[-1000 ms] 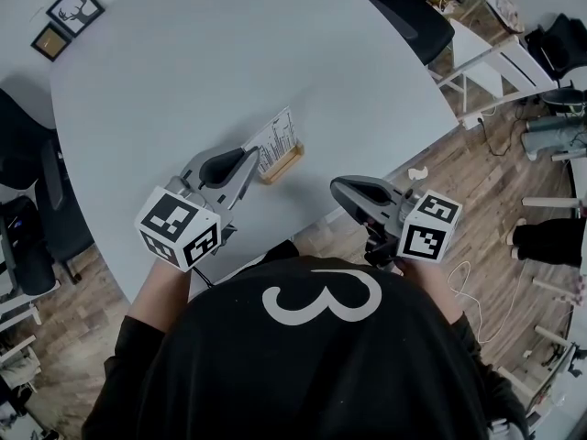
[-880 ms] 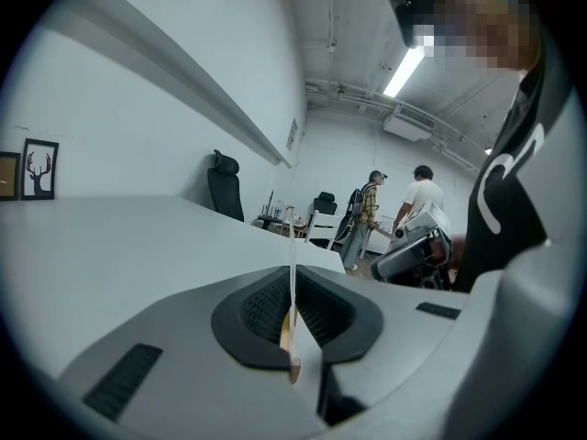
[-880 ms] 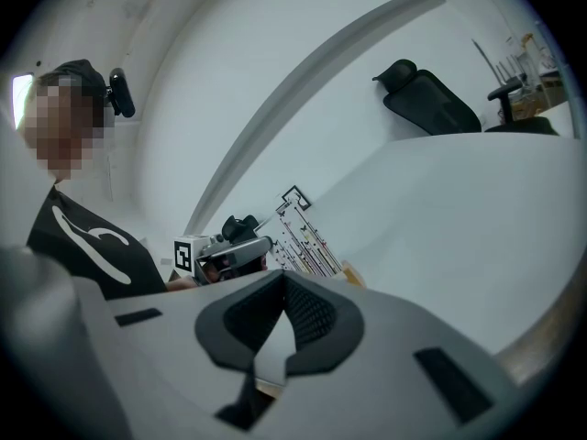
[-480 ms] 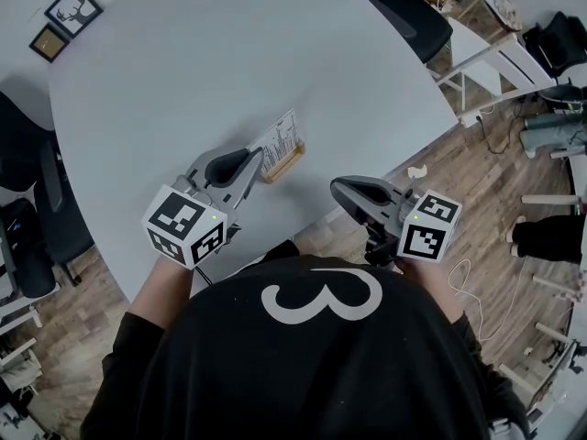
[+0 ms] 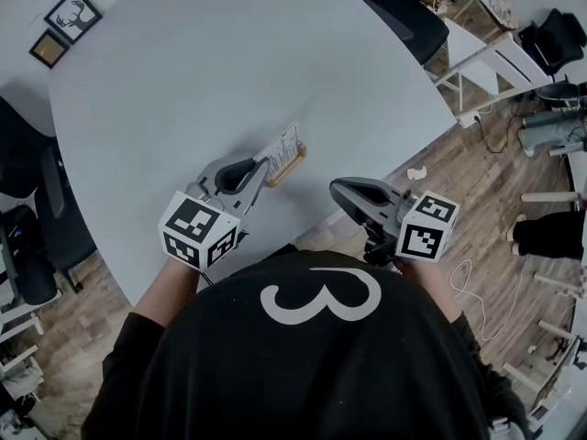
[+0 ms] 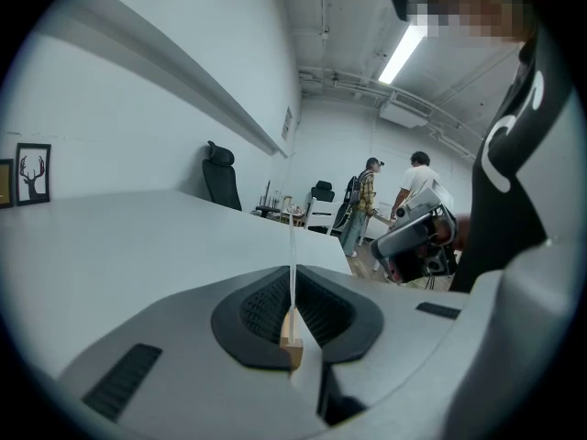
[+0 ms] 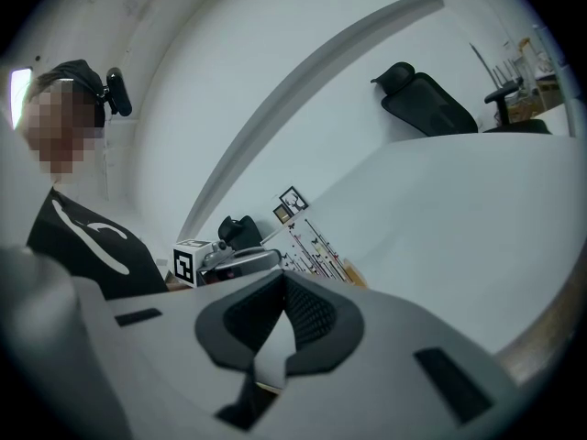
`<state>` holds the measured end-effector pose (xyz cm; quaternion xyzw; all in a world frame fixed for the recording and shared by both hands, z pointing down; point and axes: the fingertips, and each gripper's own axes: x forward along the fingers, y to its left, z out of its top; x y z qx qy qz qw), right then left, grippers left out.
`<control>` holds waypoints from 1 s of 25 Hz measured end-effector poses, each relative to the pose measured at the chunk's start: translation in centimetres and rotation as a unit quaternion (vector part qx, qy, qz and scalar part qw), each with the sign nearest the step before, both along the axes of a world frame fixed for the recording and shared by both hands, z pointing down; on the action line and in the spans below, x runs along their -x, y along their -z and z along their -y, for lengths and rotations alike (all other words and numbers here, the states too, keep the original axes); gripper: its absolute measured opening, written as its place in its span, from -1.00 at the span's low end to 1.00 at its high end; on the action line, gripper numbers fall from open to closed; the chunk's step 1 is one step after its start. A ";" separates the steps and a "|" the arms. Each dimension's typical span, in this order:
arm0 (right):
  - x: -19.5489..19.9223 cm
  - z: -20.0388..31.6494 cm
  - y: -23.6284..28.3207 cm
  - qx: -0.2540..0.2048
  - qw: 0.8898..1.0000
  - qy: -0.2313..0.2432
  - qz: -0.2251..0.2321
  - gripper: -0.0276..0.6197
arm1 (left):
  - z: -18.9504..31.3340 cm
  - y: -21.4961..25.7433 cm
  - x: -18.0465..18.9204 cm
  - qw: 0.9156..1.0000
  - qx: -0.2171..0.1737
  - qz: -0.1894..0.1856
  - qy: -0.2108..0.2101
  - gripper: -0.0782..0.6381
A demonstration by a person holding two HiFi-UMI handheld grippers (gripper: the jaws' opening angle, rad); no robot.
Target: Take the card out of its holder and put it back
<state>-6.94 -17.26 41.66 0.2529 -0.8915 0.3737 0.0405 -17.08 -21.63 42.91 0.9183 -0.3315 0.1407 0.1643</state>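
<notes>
Left gripper (image 5: 260,167) pinches the upright card (image 5: 287,143) end-on, its length in line with the jaws — right gripper (image 5: 336,187) closed, empty.

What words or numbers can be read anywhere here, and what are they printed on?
"3": large and white, on the person's black shirt.
Card: rows of fine print, too small to read.
Marker cubes: black-and-white square patterns only, no letters.
Nothing else readable shows.
</notes>
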 end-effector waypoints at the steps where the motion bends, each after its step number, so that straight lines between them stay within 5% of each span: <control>1: 0.0 0.0 0.0 -0.001 1.000 0.000 0.000 -0.90 | -0.1 -0.3 -0.1 1.000 0.003 0.004 -0.002 -0.72; 19: -0.6 -1.4 0.4 -0.007 1.000 -0.004 0.002 -0.90 | -0.7 -3.1 -0.1 0.998 0.056 -0.005 -0.017 -0.70; 25: -2.4 -3.5 0.5 -0.006 1.000 -0.010 0.002 -0.90 | -1.2 -2.4 0.5 0.996 0.072 -0.049 0.021 -0.34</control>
